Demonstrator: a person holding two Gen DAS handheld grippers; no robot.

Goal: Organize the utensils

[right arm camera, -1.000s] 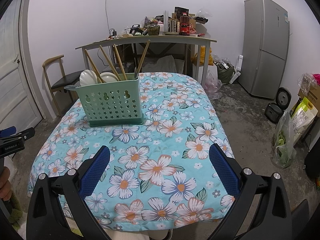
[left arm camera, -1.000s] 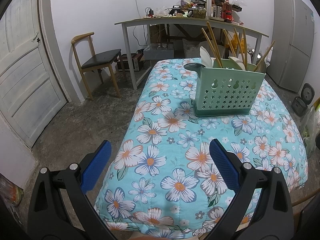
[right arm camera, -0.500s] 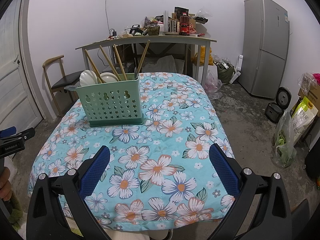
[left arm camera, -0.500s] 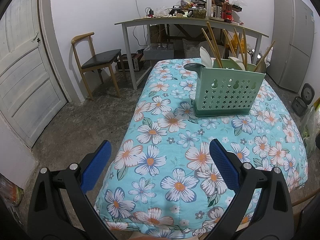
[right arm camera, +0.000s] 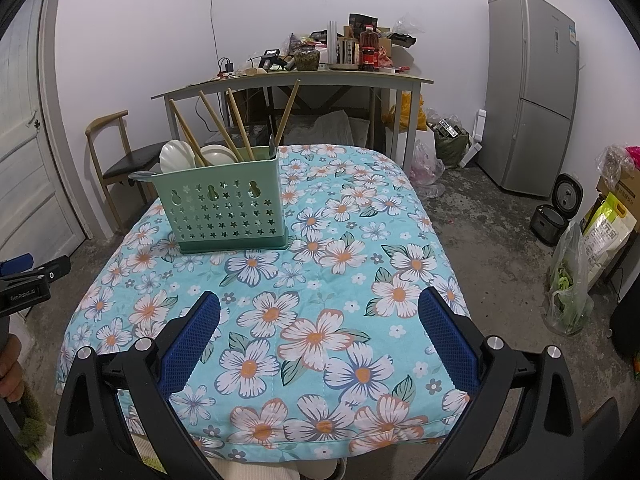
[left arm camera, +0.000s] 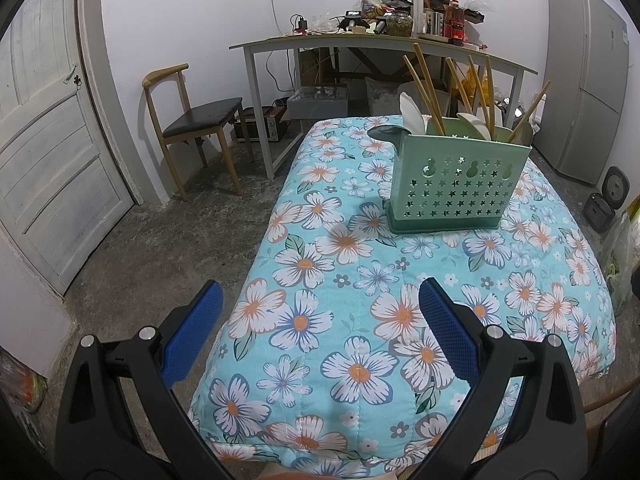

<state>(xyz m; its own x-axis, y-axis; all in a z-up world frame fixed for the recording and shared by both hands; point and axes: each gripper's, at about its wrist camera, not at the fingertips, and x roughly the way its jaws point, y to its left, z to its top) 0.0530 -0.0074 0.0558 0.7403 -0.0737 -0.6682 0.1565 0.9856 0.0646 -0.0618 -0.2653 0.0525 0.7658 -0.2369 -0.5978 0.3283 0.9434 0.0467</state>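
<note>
Green plastic caddy (left arm camera: pixel 454 186) stands on the far half of the floral table (right arm camera: pixel 320 320), chopsticks (right arm camera: pixel 234 126) and spoons (right arm camera: pixel 174 156) already upright inside. My left gripper (left arm camera: pixel 320 322) and right gripper (right arm camera: pixel 320 326) hang near, fingers spread wide, holding nothing. Sorting looks finished; next I'd simply withdraw.

the green holder (right arm camera: pixel 226 206) looks like matt plastic punched with star holes, with bare wooden chopsticks (right arm camera: pixel 236 126) and glossy white plastic spoons (right arm camera: pixel 174 156) in it. the flowered cover (right arm camera: pixel 320 280) is soft quilted cloth. gripper pads (left arm camera: pixel 450 330) are textured blue rubbery stuff on matt black plastic arms with shiny metal bolts. rough concrete floor (left arm camera: pixel 160 248), brushed-metal fridge (right arm camera: pixel 532 92).
</note>
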